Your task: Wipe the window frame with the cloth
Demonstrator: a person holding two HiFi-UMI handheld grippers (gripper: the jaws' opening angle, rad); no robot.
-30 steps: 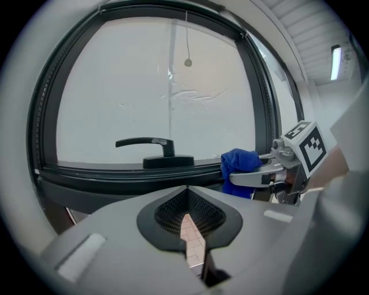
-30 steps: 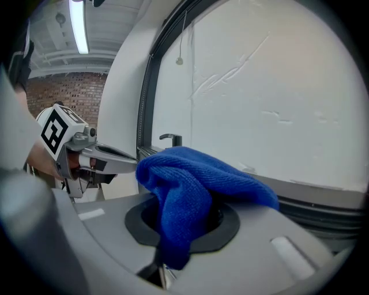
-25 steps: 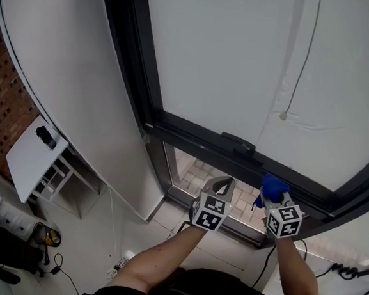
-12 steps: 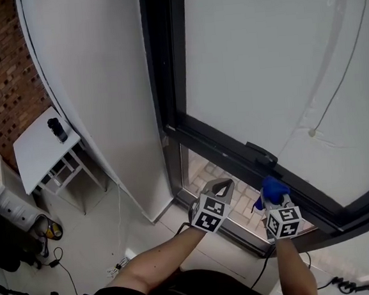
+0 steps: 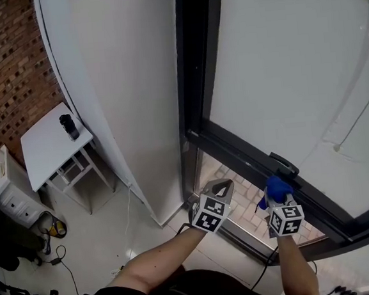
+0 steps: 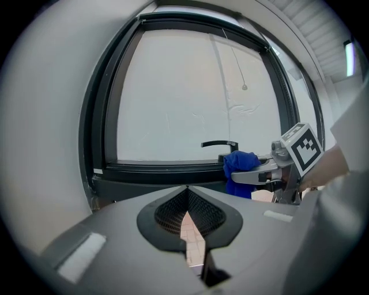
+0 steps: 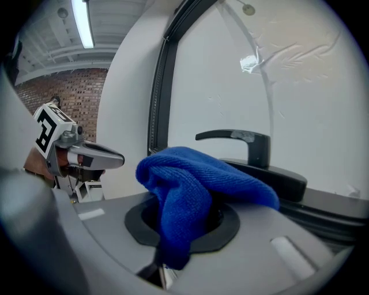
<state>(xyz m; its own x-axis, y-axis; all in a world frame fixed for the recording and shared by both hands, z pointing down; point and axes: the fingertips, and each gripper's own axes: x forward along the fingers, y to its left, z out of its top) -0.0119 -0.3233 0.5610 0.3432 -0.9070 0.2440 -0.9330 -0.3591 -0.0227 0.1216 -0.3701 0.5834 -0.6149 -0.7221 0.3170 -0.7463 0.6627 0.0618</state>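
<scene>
Two grippers, near to far: left gripper (image 5: 221, 185), jaws closed on nothing; right gripper (image 5: 278, 196), jaws clamping one blue cloth (image 5: 275, 184) near the single handle (image 5: 283, 165) of the black window frame (image 5: 192, 78). Beyond: one white table (image 5: 44, 153), brick wall (image 5: 4, 63).

Two grippers (image 5: 222, 184) (image 5: 276, 195), one cloth (image 5: 276, 184), one table (image 5: 44, 153).

Bright, even daylight through the pane; gripper views fisheye-warped with dark corners.
</scene>
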